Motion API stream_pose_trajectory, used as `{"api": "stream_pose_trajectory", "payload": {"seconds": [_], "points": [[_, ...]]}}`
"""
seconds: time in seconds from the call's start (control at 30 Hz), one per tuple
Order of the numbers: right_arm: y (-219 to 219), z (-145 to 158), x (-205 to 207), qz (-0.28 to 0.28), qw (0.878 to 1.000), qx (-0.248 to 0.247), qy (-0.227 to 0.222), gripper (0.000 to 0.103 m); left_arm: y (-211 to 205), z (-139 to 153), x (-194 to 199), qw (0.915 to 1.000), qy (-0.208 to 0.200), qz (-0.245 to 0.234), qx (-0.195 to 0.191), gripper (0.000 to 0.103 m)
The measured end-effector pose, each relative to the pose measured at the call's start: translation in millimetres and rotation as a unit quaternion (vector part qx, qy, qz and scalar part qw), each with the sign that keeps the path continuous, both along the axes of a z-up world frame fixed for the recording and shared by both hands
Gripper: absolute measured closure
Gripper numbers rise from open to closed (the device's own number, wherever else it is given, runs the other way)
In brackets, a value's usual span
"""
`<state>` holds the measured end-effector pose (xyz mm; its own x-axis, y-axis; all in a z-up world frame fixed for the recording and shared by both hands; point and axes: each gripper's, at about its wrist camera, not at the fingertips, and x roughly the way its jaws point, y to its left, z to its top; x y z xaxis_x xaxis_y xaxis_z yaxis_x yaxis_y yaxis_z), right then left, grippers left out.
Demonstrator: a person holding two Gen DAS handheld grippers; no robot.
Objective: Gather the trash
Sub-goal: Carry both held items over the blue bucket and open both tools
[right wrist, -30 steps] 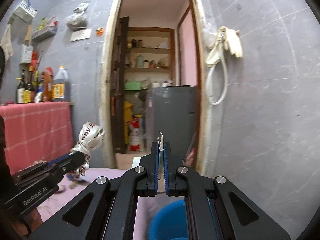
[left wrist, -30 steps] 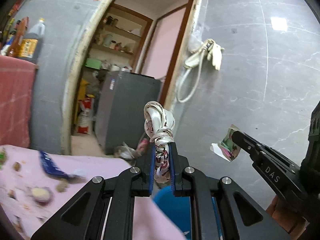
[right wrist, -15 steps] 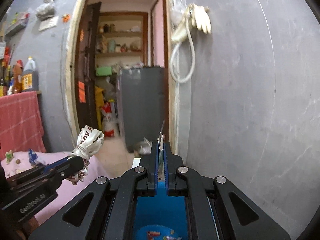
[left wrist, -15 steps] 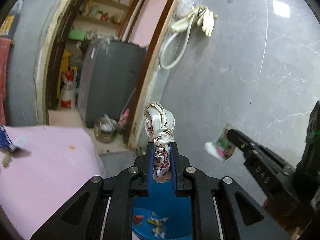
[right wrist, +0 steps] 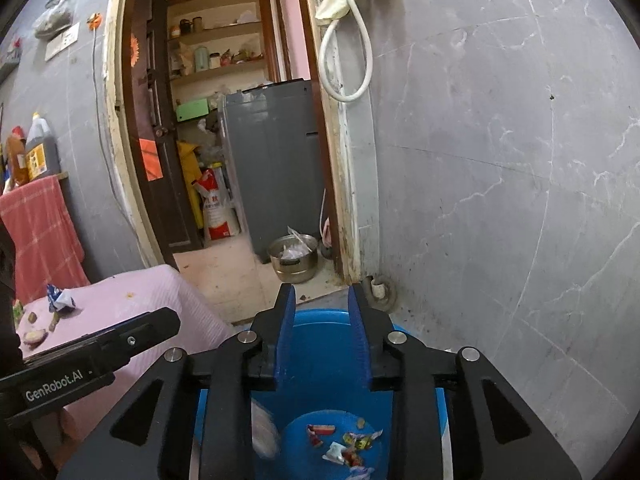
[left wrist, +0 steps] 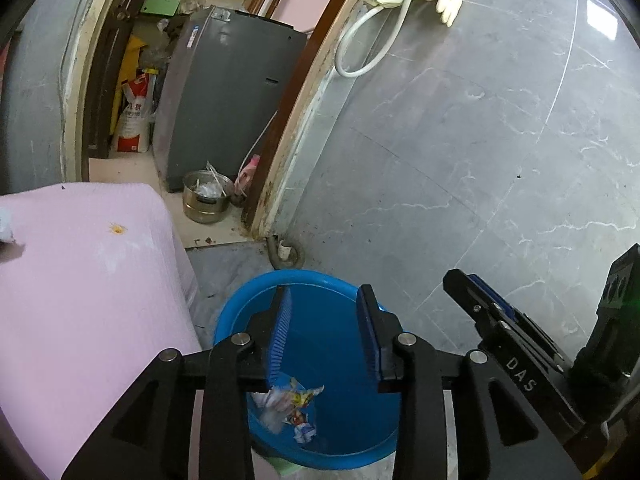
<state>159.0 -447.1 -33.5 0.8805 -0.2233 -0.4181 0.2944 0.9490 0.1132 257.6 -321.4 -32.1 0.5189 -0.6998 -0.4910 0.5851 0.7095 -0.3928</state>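
Trash wrappers (left wrist: 290, 404), crumpled foil and paper, lie in the bottom of the round blue plastic bin (left wrist: 256, 292) on the floor, just right of the pink-clothed table (left wrist: 80, 280). More scraps (right wrist: 56, 304) sit on the far left of that cloth. Left gripper (left wrist: 324, 300) hangs over the bin, jaws just opened and parted, nothing between them; side plate reads "GenRobot.AI". Right gripper (right wrist: 322, 300) likewise over the bin, jaws just opened, empty; its arm reads "DAS". A second ago the left one clenched a twisted white-and-red wrapper and the right one a small printed paper scrap; both are now out of the jaws. Both views have tipped down from doorway to bin. Far behind: steel pot (right wrist: 294, 256), grey washing machine (right wrist: 272, 152).
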Motion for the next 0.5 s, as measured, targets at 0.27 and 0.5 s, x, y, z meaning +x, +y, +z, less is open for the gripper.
{"api": "stream_pose_trajectory", "payload": {"seconds": [0.27,0.5], "points": [[7.1,21.7,-1.2,0.019,0.999,0.020,-0.032,0.044,45.1,17.5,-4.3,0.9987,-0.013,0.050,0.001,0.033],[35.7,40.1,3.6,0.061,0.995,0.033,-0.067,0.016,118.3,47.8,-8.8,0.9893,-0.059,0.134,-0.009,0.003]]}}
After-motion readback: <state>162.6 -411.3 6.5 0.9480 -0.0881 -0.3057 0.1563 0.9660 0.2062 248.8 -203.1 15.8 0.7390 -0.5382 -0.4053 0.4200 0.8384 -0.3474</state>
